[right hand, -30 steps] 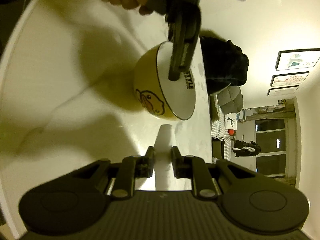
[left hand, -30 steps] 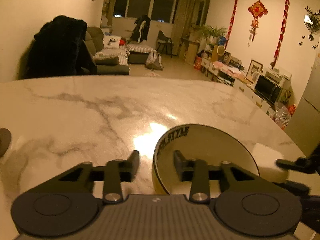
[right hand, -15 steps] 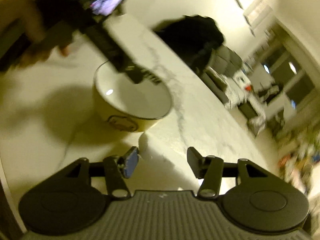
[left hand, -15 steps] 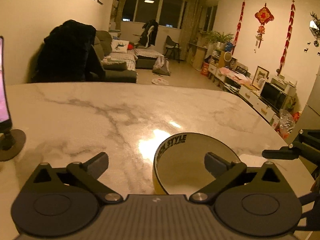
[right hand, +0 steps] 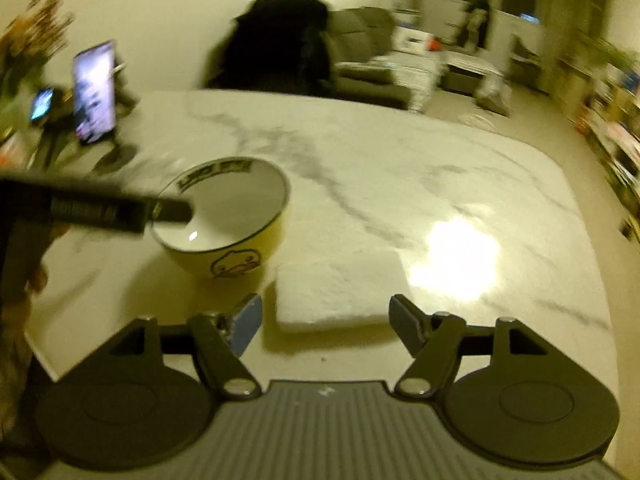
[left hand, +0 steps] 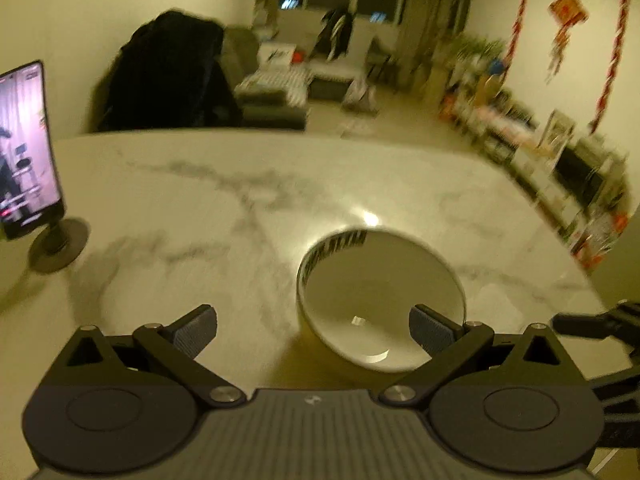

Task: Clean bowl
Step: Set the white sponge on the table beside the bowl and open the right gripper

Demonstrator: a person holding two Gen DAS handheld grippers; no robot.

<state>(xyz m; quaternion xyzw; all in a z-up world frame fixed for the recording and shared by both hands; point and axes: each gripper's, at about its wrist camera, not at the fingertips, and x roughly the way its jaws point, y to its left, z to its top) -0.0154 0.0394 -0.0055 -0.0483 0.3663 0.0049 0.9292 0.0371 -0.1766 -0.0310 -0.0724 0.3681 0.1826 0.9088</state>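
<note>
Since a second ago, both my grippers have let go and lifted away: the left one no longer pinches the bowl rim, and the right one has rolled back level and released the sponge.

In the left wrist view, the left gripper (left hand: 313, 326) hangs above the table (left hand: 200, 208) with its fingers spread as wide as they go, holding nothing. The bowl (left hand: 380, 292) sits upright on the marble, showing past the right finger at about 1 o'clock from the gripper, white inside with a dark rim and black lettering. The picture is blurred. A phone (left hand: 26, 148) stands lit on a round-based stand at 9 o'clock near the table's left edge. A tip of the right gripper shows dark at 3 o'clock.

In the right wrist view, the right gripper (right hand: 325, 322) has its jaws opening; the white sponge (right hand: 340, 292) lies flat on the table between and just ahead of the fingers, and the pads do not press on it. The bowl, yellow outside with a duck face, stands at 11 o'clock, just beside the sponge's left end. One left-gripper finger reaches in from 9 o'clock over the bowl's rim; I cannot tell whether it touches. A dark coat (right hand: 276, 44) hangs on a chair at 12 o'clock beyond the table.
</note>
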